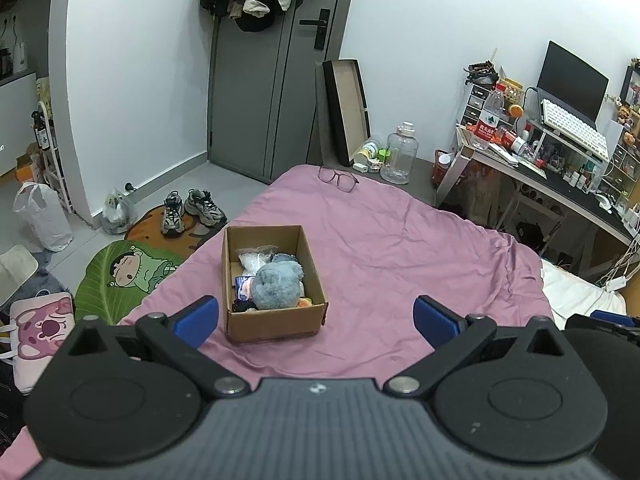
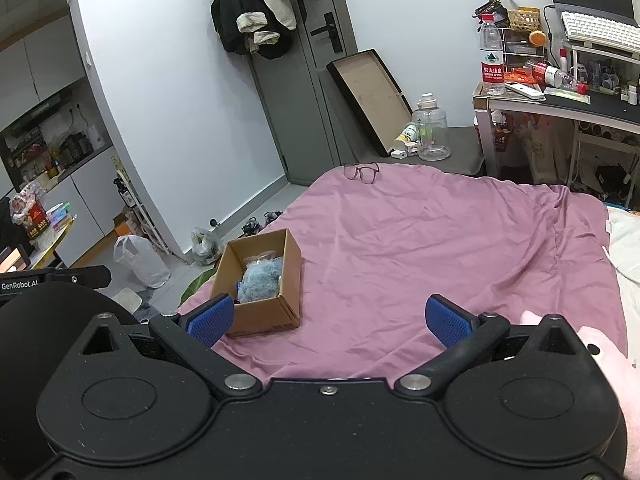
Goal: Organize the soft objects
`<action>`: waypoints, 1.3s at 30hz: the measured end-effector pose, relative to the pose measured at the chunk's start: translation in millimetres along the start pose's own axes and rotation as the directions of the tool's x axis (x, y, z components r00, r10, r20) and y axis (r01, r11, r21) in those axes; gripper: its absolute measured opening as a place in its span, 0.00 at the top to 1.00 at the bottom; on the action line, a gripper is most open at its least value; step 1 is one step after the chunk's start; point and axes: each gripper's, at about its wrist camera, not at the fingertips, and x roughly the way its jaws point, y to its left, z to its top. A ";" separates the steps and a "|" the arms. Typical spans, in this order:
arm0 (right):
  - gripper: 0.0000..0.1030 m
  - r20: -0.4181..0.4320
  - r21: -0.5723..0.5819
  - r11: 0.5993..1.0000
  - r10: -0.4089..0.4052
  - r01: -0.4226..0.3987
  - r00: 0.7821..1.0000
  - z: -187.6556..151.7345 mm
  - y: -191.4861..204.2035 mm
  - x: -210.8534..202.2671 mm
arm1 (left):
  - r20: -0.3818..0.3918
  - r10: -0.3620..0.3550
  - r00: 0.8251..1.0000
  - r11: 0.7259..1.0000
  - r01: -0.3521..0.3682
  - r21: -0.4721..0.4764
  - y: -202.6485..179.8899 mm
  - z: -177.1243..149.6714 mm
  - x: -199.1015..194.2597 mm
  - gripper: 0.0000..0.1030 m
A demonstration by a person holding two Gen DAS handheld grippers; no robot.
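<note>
Sitting left of centre in both views, an open brown cardboard box [image 1: 276,322] [image 2: 262,316] rests on the pink bedsheet [image 1: 384,248] [image 2: 420,240], holding a fluffy blue-grey plush toy [image 1: 278,286] [image 2: 259,280] among smaller items. Both the left gripper [image 1: 316,318] and right gripper [image 2: 330,316] are spread wide, grasping nothing. Dark-framed glasses [image 1: 338,178] [image 2: 362,171] lie at the sheet's upper edge.

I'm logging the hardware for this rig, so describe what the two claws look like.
Both match: the left claw and right claw each have two blue, ribbed finger pads on black linkage arms with silver pivot pins, mounted on a black body with two round housings. The left body's centre is grey and ridged. White "GenRobot.AI" lettering shows on the neighbouring unit in the right wrist view.
</note>
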 end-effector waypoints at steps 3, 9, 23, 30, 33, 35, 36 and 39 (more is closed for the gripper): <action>0.00 -0.001 0.003 1.000 -0.007 0.007 1.000 0.0 0.5 0.8 | 0.000 0.001 1.000 1.000 -0.001 -0.001 -0.2 0.1 0.2 0.00; 0.00 -0.002 -0.001 1.000 -0.015 0.015 1.000 1.3 -2.1 1.3 | -0.012 -0.004 1.000 1.000 0.004 -0.005 -2.0 -2.8 3.7 0.00; 0.00 -0.001 -0.004 1.000 -0.020 0.020 1.000 1.9 -3.1 1.4 | -0.017 -0.006 1.000 1.000 0.006 -0.008 -3.1 -1.2 7.0 0.00; 0.00 -0.001 -0.007 1.000 -0.027 0.027 1.000 0.6 -0.6 -0.2 | -0.019 -0.009 1.000 1.000 0.009 -0.011 -3.1 -1.4 7.3 0.00; 0.00 0.000 -0.010 0.999 -0.030 0.030 1.000 0.2 -0.6 -0.6 | -0.016 -0.003 1.000 1.000 0.002 -0.007 -4.9 -2.3 6.7 0.00; 0.00 0.001 -0.010 0.999 -0.032 0.032 0.999 0.1 -1.0 -0.9 | -0.015 0.001 1.000 1.000 -0.001 -0.004 -6.7 -2.8 6.3 0.00; 0.00 0.000 -0.009 0.999 -0.031 0.031 1.000 0.1 -1.0 -0.8 | -0.016 0.001 1.000 1.000 -0.001 -0.005 -7.1 -2.5 6.2 0.00; 0.00 -0.002 -0.006 1.000 -0.029 0.029 1.000 0.4 -1.9 -1.1 | -0.016 0.001 1.000 1.000 -0.001 -0.006 -7.0 -2.2 6.2 0.00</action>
